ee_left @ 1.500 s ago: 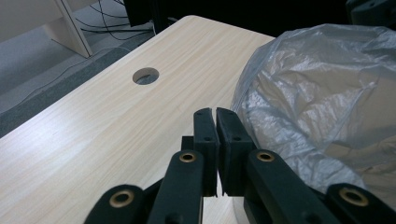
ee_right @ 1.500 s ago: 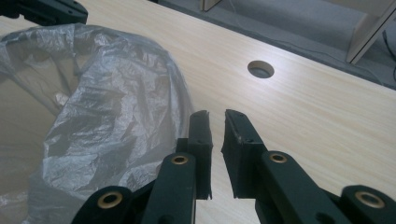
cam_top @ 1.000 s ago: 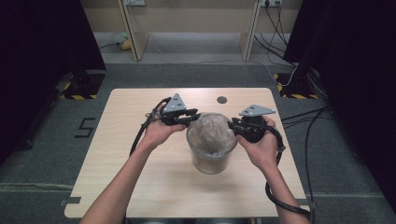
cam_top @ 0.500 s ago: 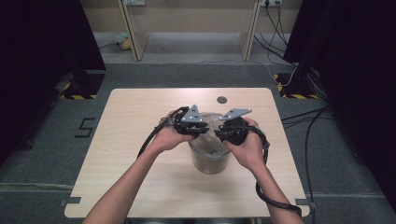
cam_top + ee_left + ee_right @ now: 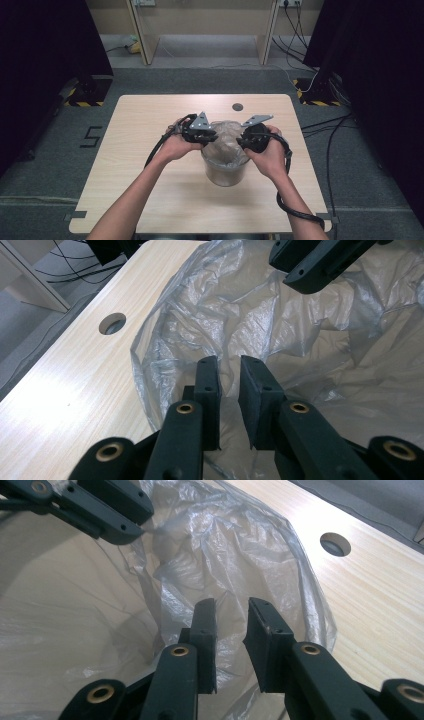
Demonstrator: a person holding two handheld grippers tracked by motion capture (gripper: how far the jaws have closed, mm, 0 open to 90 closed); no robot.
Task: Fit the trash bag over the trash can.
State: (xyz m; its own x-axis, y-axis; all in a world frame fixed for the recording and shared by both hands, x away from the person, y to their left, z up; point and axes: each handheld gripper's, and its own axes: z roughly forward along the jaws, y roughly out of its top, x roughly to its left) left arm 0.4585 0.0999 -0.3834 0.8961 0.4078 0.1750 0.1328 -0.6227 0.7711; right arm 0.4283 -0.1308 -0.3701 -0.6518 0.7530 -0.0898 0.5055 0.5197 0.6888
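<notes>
Two grippers meet over one small bin [image 5: 225, 170] that stands near the middle of the table [image 5: 150, 150], a thin clear plastic bag [image 5: 227, 135] loose in its mouth. The left gripper [image 5: 212, 136] comes at the bag's rim from the left and the right gripper [image 5: 241, 142] from the right, so each hand faces its own side of the opening; my judgement is that they are set this way to take opposite edges of the film and spread or lift it.

In the left gripper view the jaws stand a little apart, with crumpled bag [image 5: 280, 340] behind the narrow gap and nothing pinched that I can make out. The right gripper view shows the same: jaws slightly apart, film [image 5: 220, 555] just beyond them, not clamped. Each view also catches the other gripper farther off at the top edge.

A round hole [image 5: 237, 106] sits in the table behind the bin (probably a cable port).

The only writing is a "5" [image 5: 91, 136] marked on the floor left of the table; bag and bin carry no label I can read.
</notes>
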